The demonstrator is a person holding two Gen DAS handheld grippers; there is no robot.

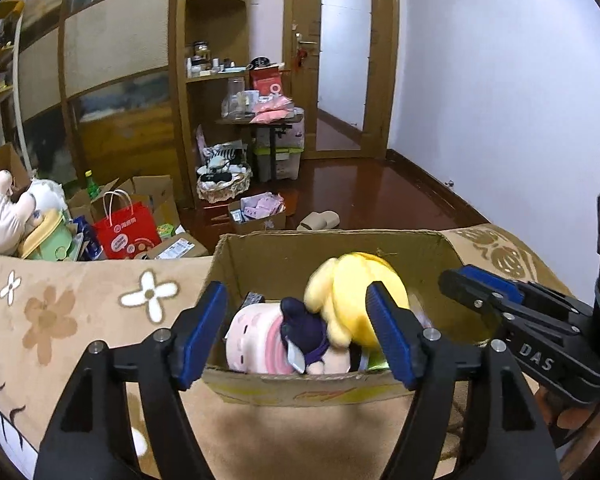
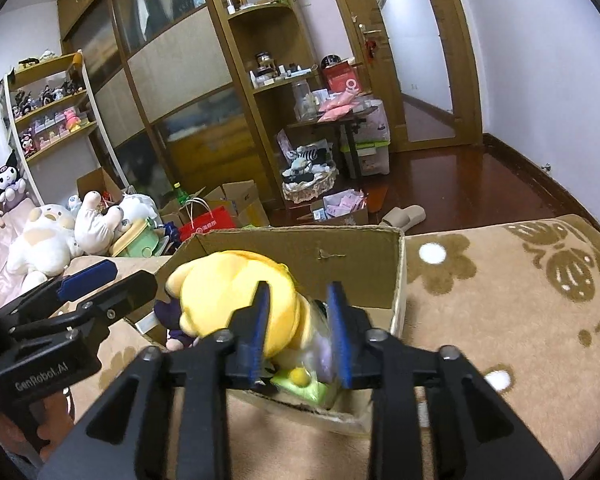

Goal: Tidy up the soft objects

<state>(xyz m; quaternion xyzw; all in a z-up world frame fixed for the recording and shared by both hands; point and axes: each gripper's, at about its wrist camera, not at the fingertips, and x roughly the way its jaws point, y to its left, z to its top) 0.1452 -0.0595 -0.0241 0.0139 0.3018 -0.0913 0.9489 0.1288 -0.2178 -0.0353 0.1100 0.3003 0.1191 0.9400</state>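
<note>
While both claws hang parted and empty, the left gripper point(image 1: 296, 332) wide and the right gripper point(image 2: 300, 332) narrower, the yellow plush point(image 1: 356, 292) lies in the cardboard box point(image 1: 284, 256) at lower centre beside a pink plush point(image 1: 256, 336), blocking it, red bag point(image 1: 126, 230) at left.

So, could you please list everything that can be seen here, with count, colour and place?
cardboard box: one, brown, on the beige flowered blanket
yellow plush: one, yellow, on top in the box
pink plush: one, pink, in the box, left side
dark purple plush: one, in the box, between the other two
red paper bag: one, on the floor, left
slippers: one pair, beige, on the floor beyond the box
white plush toys: several, far left
left gripper: open, over the box
right gripper: open, over the box
</note>
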